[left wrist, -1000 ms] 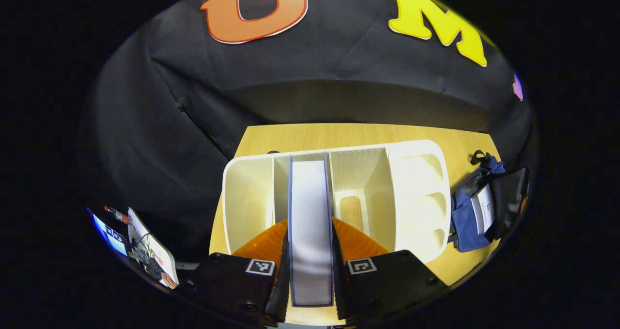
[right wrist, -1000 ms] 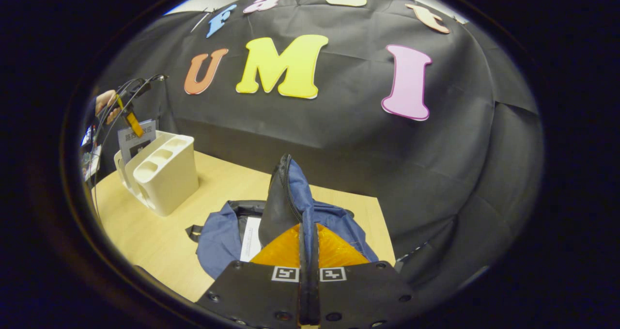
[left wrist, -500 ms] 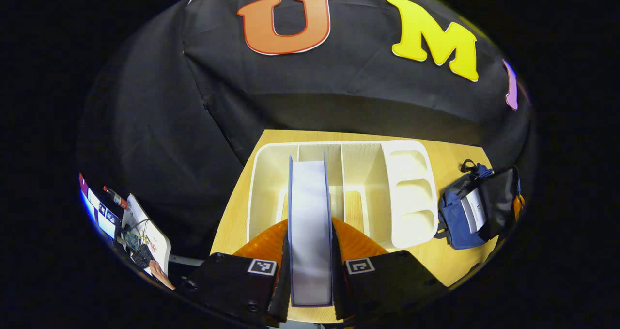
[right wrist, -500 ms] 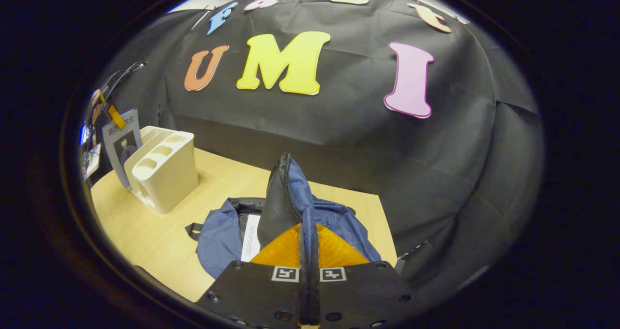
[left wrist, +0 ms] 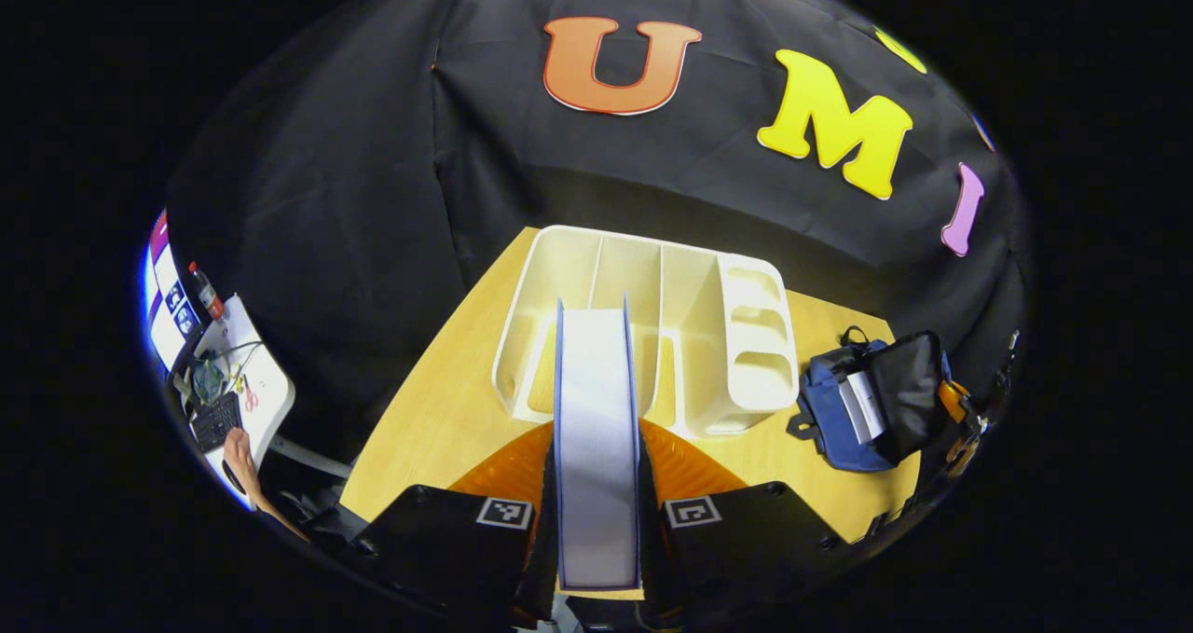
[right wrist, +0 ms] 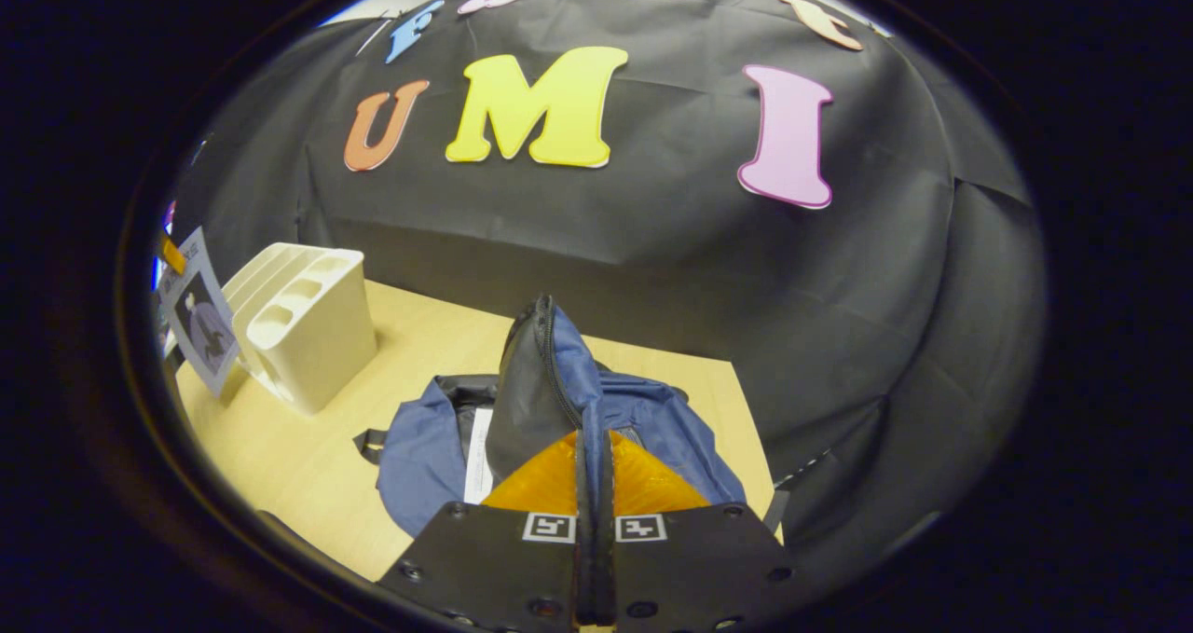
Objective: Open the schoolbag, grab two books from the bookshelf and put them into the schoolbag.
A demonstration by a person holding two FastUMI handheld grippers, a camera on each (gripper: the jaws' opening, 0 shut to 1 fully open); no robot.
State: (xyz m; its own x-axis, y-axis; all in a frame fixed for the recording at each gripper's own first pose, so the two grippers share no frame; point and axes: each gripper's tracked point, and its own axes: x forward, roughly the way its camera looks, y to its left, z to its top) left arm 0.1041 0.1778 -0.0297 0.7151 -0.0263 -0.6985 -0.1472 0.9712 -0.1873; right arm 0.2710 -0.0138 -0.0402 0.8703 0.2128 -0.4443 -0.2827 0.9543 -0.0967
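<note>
My left gripper [left wrist: 596, 470] is shut on a blue-covered book [left wrist: 596, 381], seen edge-on and held above the near side of the cream bookshelf [left wrist: 718, 353]. In the right gripper view that book [right wrist: 200, 321] hangs left of the bookshelf [right wrist: 312, 335]. The blue schoolbag [left wrist: 825, 414] lies on the wooden table [left wrist: 429, 419], to the shelf's right. My right gripper [right wrist: 594, 447] is shut on the bag's black-lined flap [right wrist: 527, 400] and holds it upright. The schoolbag [right wrist: 419, 456] lies open beneath, with a white book [right wrist: 480, 460] inside.
The shelf's slots look empty from above. The table [right wrist: 298, 465] ends close behind the bag, where the black cloth wall rises. Off the table's left edge stands a small white desk [left wrist: 256, 400] with a keyboard and a screen, and a person's hand [left wrist: 238, 451].
My left gripper has lifted the book up and back out of the shelf slot, so the shelf now lies lower and farther off. My right gripper keeps holding the flap up, almost still.
</note>
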